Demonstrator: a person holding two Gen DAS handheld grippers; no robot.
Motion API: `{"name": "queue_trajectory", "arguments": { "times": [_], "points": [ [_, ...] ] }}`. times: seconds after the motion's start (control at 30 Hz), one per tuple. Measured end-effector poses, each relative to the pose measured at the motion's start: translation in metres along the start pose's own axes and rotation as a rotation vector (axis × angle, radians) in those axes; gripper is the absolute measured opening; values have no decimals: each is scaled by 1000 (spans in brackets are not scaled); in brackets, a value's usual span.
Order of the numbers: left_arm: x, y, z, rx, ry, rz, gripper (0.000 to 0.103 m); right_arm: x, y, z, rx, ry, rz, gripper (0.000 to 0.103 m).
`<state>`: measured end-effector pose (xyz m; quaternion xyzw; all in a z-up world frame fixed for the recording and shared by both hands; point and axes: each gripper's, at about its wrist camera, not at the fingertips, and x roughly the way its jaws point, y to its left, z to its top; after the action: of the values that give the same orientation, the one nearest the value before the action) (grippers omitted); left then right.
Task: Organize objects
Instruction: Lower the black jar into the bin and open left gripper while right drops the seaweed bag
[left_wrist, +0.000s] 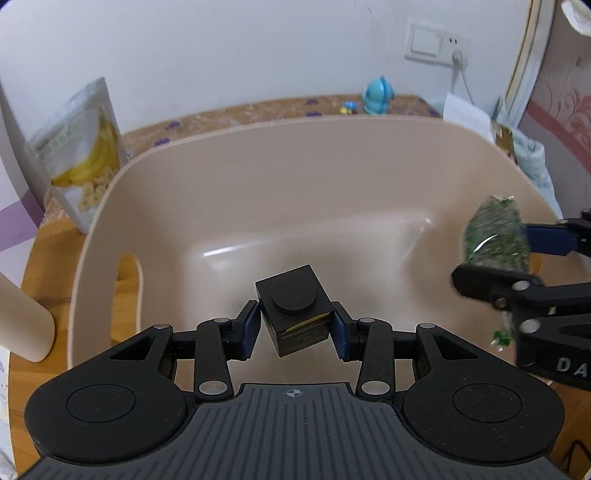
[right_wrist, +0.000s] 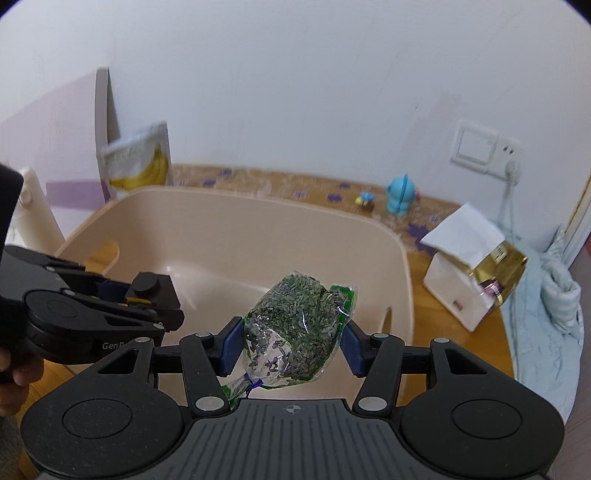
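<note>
Both claws over beige plastic tub (left_wrist: 122, 177) w/ cut-out handles, sitting on wooden bench (left_wrist: 40, 251).

Left claw (left_wrist: 293, 325): partway closed, blue pads pinching small black cube w/ round knob on top (left_wrist: 293, 306) by two opposite side faces. Cube tilted, knob face up and slightly away from claw, one corner lowest. No real long axis; roughly equal sides. Tub floor straight ahead and below fingertips, nothing seen lying in it.

Right claw (right_wrist: 291, 341): wider set, pads clamped on clear plastic pouch of dried green-purple buds (right_wrist: 295, 325). Long axis of pouch runs from twisted neck near claw base, up and away to green sealed end ahead-right. Pouch over tub's right part, inside rim.

Likely next: release into tub; both loads already w/in walls, left claw nearer tub centre. Claws side by side, apart, not touching.
</note>
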<state>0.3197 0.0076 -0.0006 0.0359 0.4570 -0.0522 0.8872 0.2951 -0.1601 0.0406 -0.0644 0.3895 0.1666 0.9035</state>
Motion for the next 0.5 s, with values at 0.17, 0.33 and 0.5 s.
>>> {"name": "queue_trajectory", "arguments": {
  "times": [0.17, 0.33, 0.5],
  "points": [
    [4, -1, 1, 17, 26, -1, 41, 12, 3, -2, -13, 56, 8, 58],
    [4, 2, 4, 6, 26, -18, 50, 13, 3, -2, -23, 62, -6, 61],
    [-8, 0, 4, -4, -33, 3, 80, 6, 2, -2, 2, 49, -8, 69]
  ]
}}
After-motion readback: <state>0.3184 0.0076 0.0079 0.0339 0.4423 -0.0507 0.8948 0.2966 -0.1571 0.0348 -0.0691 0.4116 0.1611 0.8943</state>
